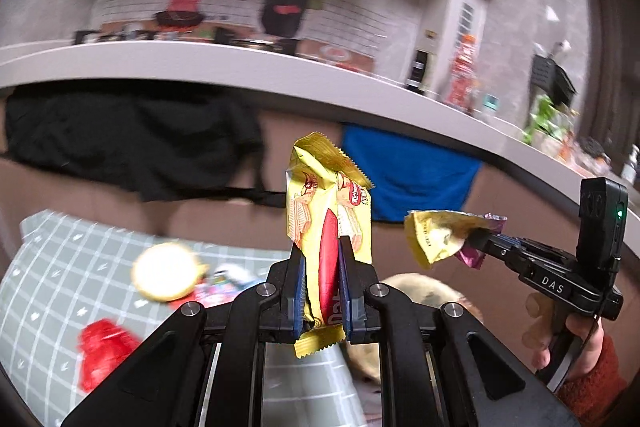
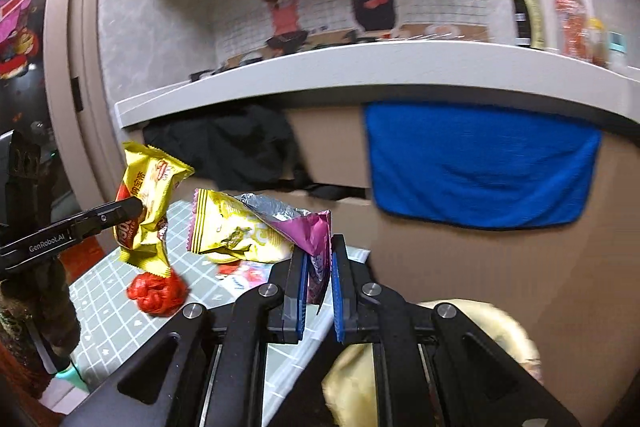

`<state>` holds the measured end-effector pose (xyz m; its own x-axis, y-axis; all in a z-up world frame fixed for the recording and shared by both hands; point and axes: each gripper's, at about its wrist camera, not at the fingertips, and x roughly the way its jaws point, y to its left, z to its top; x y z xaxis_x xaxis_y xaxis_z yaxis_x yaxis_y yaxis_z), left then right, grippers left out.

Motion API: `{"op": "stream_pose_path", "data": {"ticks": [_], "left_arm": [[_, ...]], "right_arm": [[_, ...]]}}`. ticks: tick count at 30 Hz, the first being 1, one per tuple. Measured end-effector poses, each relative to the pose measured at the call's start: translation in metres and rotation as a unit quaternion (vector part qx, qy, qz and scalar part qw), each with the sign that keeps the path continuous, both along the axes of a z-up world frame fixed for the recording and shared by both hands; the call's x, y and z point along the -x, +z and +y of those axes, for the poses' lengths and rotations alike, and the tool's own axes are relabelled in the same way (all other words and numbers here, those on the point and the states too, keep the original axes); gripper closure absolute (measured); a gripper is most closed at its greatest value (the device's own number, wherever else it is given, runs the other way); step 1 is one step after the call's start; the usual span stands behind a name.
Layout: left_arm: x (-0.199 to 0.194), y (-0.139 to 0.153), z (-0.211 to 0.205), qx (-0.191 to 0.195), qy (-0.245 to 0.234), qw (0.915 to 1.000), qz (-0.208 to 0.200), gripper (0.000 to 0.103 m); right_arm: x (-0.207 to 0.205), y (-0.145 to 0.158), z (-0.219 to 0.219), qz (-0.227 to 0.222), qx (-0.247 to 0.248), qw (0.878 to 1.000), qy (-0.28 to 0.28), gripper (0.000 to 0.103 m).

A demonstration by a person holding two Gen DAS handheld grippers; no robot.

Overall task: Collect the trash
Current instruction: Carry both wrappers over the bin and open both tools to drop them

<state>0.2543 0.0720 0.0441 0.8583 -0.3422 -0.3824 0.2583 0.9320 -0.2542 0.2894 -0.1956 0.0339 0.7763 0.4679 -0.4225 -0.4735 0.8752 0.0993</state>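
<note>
My left gripper is shut on a yellow snack wrapper with a red stripe, held upright above the table; it also shows in the right wrist view. My right gripper is shut on a purple and yellow torn wrapper, seen in the left wrist view to the right of the left gripper. A crumpled red wrapper and a round yellow-rimmed lid lie on the checked tablecloth.
A yellow bag or bin sits below the grippers beside the table. A cardboard box wall with a blue cloth and black fabric stands behind, under a white counter.
</note>
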Motion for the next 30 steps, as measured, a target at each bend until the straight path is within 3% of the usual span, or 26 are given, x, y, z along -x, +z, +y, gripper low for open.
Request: {"op": "stream_pose_path", "data": {"ticks": [11,19,30], "left_arm": [[-0.030,-0.001,-0.114,-0.024,-0.070,0.9972,-0.007,0.088],[-0.039,-0.015,-0.145,-0.028,-0.088,0.9957,0.013,0.088],[-0.056,-0.057,-0.160,-0.020,-0.110,0.9922,0.055,0.088]], "right_arm": [[0.003,-0.001,-0.095,-0.006,-0.005,0.997,-0.080,0.093],[0.000,-0.012,-0.135,0.010,-0.018,0.994,-0.108,0.093],[-0.010,-0.042,-0.148,0.042,-0.029,0.991,-0.127,0.093]]}}
